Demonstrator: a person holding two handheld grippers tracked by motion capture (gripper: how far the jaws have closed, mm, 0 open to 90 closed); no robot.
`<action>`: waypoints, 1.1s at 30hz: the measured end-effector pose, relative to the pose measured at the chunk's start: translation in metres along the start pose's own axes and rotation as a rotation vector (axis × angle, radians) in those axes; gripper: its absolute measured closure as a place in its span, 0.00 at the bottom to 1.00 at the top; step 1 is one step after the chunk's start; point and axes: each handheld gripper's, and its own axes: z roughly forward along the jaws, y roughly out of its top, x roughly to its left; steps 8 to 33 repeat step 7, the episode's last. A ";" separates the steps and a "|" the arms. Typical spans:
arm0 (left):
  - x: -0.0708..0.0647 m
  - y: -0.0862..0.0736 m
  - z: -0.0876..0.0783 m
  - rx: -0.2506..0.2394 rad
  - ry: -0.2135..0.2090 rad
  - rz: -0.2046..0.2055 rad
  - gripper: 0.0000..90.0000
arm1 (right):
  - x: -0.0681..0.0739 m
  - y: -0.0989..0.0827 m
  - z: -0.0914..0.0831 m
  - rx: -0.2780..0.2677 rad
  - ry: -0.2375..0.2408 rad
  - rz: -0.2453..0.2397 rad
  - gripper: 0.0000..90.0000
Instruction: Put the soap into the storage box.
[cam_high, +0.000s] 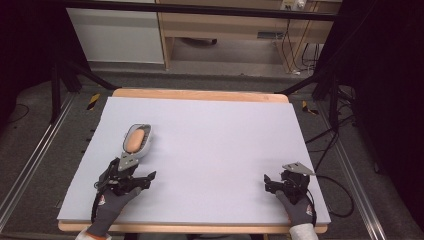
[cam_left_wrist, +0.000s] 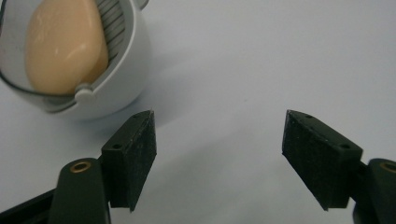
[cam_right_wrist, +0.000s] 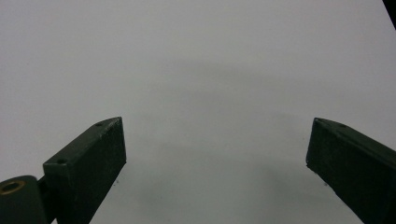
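Note:
A white egg slicer (cam_high: 145, 145) lies on the left part of the pale mat (cam_high: 210, 135), with a peach-coloured egg (cam_high: 135, 140) resting in its cradle. My left gripper (cam_high: 133, 171) sits just in front of the slicer, open, with nothing between its jaws. In the left gripper view the slicer (cam_left_wrist: 123, 70) and egg (cam_left_wrist: 63, 44) lie ahead and to the left of the left gripper (cam_left_wrist: 219, 135), apart from the jaws. My right gripper (cam_high: 281, 178) rests at the front right of the mat, open and empty; the right gripper (cam_right_wrist: 217, 140) faces bare mat.
The mat covers a wooden table (cam_high: 200, 94) whose edge shows at the back and front. Dark stands (cam_high: 60, 85) and cables (cam_high: 330, 145) flank the table on the floor. A gloved hand (cam_high: 107, 210) holds each gripper at the front edge.

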 end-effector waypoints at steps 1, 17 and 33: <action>0.001 -0.002 -0.001 -0.001 -0.003 -0.010 0.28 | -0.001 0.000 0.000 -0.004 0.001 -0.007 0.06; 0.010 -0.009 -0.006 -0.016 0.021 -0.036 0.26 | -0.002 0.000 0.000 -0.004 -0.004 0.002 0.06; 0.010 -0.009 -0.006 -0.016 0.021 -0.036 0.26 | -0.002 0.000 0.000 -0.004 -0.004 0.002 0.06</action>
